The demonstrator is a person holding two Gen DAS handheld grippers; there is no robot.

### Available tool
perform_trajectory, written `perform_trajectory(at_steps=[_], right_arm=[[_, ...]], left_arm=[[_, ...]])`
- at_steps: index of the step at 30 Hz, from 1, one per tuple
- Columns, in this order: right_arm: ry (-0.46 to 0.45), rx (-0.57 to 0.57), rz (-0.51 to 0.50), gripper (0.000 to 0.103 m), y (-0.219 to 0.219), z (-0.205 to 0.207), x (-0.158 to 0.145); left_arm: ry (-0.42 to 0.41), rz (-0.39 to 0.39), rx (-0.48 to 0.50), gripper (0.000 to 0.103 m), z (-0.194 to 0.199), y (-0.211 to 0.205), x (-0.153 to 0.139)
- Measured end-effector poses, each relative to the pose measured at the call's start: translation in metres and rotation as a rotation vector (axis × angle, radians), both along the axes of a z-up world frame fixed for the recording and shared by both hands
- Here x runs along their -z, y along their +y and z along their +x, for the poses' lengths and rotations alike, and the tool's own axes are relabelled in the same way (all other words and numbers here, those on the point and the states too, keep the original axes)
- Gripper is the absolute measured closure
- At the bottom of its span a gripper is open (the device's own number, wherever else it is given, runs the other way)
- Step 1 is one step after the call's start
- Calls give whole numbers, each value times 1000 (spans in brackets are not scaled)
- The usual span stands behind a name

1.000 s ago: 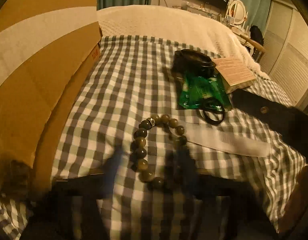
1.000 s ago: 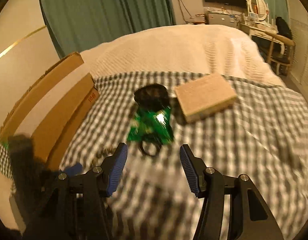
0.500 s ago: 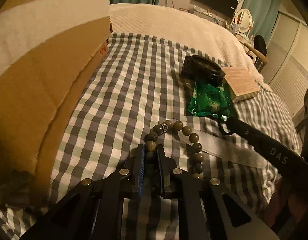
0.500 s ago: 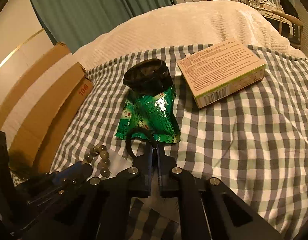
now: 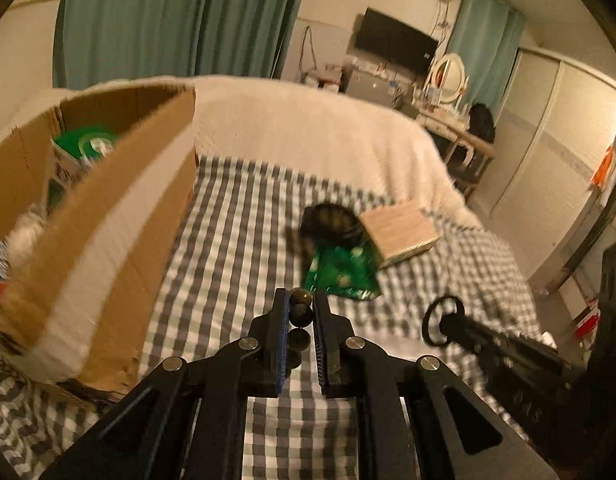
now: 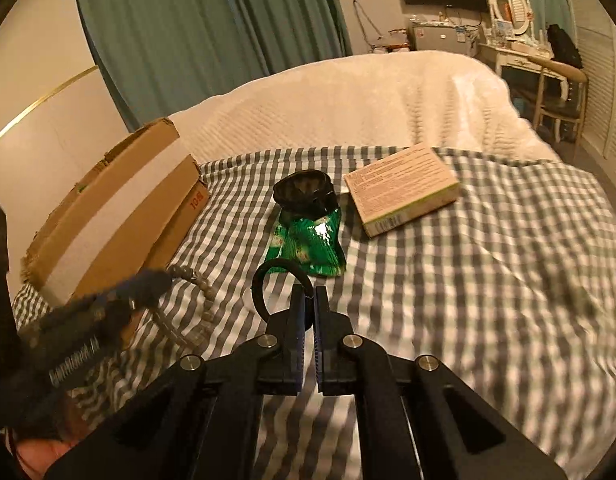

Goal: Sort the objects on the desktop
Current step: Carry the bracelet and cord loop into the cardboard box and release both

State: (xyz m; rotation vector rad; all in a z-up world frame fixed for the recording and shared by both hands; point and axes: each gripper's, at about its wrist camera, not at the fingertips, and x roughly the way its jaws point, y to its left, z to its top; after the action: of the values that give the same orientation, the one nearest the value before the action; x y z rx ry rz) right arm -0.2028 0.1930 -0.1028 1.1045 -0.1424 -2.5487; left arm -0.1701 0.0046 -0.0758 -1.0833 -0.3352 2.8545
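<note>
A: What do the tools grip?
B: Left tool [image 5: 299, 312] clamps the beads [image 5: 300, 314]; right tool [image 6: 308, 308] pinches the black ring [image 6: 264, 280], both above the checked bed [image 6: 468, 280].
A: The room?
B: Green curtains [image 6: 188, 32], box [image 5: 120, 216] left.

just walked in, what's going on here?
A person is sorting items off a checked cloth with two handheld tongs. The left tongs are shut on a bead bracelet, lifted beside the open cardboard box, which already holds things. The right tongs are shut on a black hair tie, also off the cloth. A green packet, a dark round item and a small carton remain on the cloth.
</note>
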Motion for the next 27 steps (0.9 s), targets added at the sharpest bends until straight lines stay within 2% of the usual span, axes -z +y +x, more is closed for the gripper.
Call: perform_trajectory(at_steps=[1, 3, 4, 5, 6, 8, 14, 17, 22, 23, 24, 27], right_arm=[[0, 0, 0, 100, 0, 0, 0], [21, -4, 24, 100, -2, 17, -28], [21, -4, 24, 100, -2, 17, -28], [48, -14, 44, 100, -9, 26, -49], [48, -14, 44, 100, -9, 26, -49], [87, -36, 62, 100, -22, 34, -78], [222, -115, 67, 100, -79, 49, -164], [253, -169, 41, 100, -118, 46, -193], [225, -245, -1, 100, -180, 30, -201], [194, -271, -6, 100, -204, 21, -191], [194, -271, -6, 100, -204, 21, -191], [121, -302, 26, 100, -241, 5, -161]], left_arm=[[11, 7, 0, 92, 3, -2, -9], [40, 30, 1, 92, 7, -7, -28], [54, 34, 4, 92, 8, -10, -40], [71, 33, 9, 92, 10, -13, -52], [90, 28, 9, 92, 12, -17, -66], [135, 28, 6, 92, 14, -29, -95], [215, -8, -36, 92, 9, -89, -166], [243, -9, -56, 92, 8, -123, -184], [221, -55, -100, 92, -1, -173, -181], [205, -57, -110, 92, -4, -182, -175], [184, -59, -122, 92, -8, -190, -166], [121, -73, -148, 92, -14, -206, -138]])
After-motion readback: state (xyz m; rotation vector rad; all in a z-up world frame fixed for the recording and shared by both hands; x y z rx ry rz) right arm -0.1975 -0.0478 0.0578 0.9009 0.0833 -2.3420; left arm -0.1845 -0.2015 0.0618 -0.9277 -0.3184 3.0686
